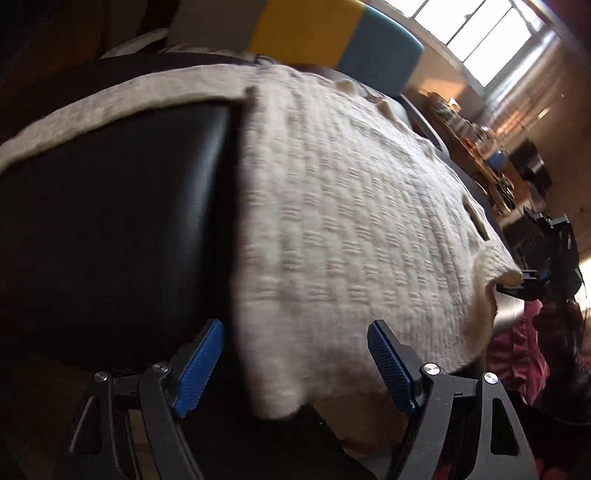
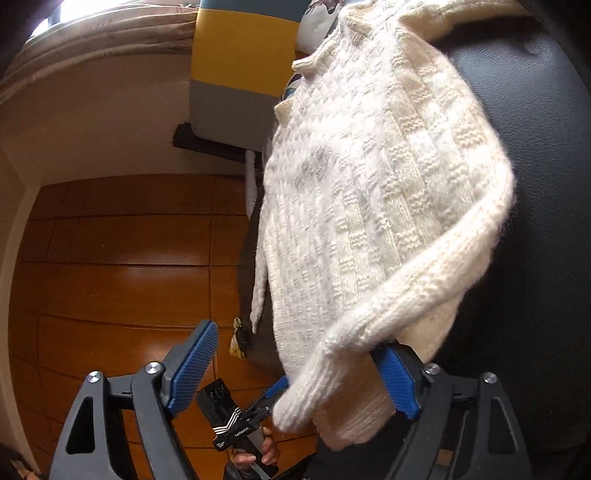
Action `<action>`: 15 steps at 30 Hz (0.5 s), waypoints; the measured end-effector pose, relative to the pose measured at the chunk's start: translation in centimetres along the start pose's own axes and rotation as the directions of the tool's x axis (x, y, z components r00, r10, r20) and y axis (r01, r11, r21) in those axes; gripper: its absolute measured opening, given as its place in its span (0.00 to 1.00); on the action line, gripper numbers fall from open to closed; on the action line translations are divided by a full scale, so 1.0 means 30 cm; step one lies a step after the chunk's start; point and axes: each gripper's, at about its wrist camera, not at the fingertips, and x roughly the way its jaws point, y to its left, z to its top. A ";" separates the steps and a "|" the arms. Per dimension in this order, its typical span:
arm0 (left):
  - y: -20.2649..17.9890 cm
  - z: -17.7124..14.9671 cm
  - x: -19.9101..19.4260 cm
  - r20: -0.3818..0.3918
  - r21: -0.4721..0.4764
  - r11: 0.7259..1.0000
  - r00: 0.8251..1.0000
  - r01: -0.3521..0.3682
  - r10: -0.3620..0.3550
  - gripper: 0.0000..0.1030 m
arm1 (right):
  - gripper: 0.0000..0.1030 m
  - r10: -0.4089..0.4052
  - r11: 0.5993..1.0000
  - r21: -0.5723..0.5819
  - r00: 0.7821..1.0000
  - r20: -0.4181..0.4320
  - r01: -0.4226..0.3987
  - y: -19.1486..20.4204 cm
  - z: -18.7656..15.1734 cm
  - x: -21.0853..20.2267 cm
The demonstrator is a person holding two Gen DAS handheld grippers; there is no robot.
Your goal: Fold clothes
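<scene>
A cream knit sweater (image 1: 351, 221) lies spread over a black leather seat (image 1: 110, 221). My left gripper (image 1: 295, 365) is open at the sweater's near edge, and a blurred fold of knit hangs between its blue pads without being pinched. The right gripper (image 1: 528, 282) shows at the far right, touching the sweater's corner. In the right wrist view the sweater (image 2: 369, 184) drapes off the black seat (image 2: 535, 221), with a sleeve cuff (image 2: 306, 398) dangling between the fingers of my open right gripper (image 2: 295, 369). The left gripper (image 2: 273, 397), held in a hand, sits just below the cuff.
A yellow and teal cushion (image 2: 240, 74) stands behind the seat. Orange wooden floor (image 2: 129, 258) spreads to the left. A cluttered table (image 1: 480, 147) and a bright window (image 1: 480, 33) are in the background. Pink fabric (image 1: 517, 354) lies low on the right.
</scene>
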 end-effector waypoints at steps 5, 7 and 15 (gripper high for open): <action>0.054 -0.039 0.004 -0.023 -0.056 0.997 0.998 0.061 -0.062 0.79 | 0.83 -0.064 0.998 0.013 0.998 0.001 0.064 -0.017 0.011 0.042; 0.071 -0.043 0.002 -0.024 -0.089 0.990 0.994 0.107 -0.109 0.79 | 0.83 -0.086 0.996 0.024 0.996 0.009 0.085 -0.041 0.000 0.035; 0.105 -0.022 0.012 0.036 -0.178 0.953 0.969 0.245 -0.243 0.84 | 0.81 -0.077 0.997 0.032 0.997 0.020 0.077 -0.085 0.009 0.012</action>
